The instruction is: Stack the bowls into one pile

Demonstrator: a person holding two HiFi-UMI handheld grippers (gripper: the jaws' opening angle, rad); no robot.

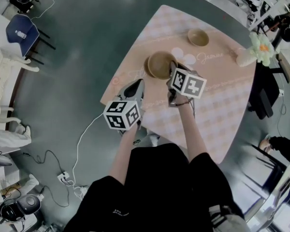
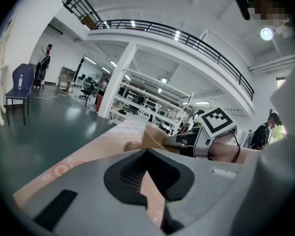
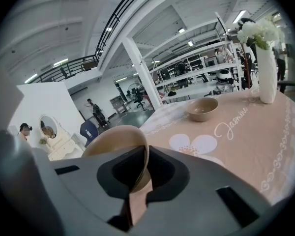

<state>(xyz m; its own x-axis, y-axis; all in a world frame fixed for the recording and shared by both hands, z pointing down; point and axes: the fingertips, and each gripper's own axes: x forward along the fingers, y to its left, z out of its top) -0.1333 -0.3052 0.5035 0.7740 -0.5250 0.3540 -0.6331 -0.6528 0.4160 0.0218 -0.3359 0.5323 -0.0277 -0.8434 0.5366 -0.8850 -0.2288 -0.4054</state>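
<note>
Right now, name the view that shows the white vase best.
Right gripper view: the vase stands side-on, full height, flowers on top. Head view shows it small from above. Left gripper view doesn't show it clearly.

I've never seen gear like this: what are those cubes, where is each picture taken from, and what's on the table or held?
No robot: a person holds a tool in each hand, each ending in a claw; the patterned cubes are part of them. One picture looks down from the person's head; the others ride on the tools. The right claw grips a bowl by its rim, next to a second bowl. The left claw is shut, empty. A third bowl and a vase of flowers stand on the pink tablecloth.
</note>
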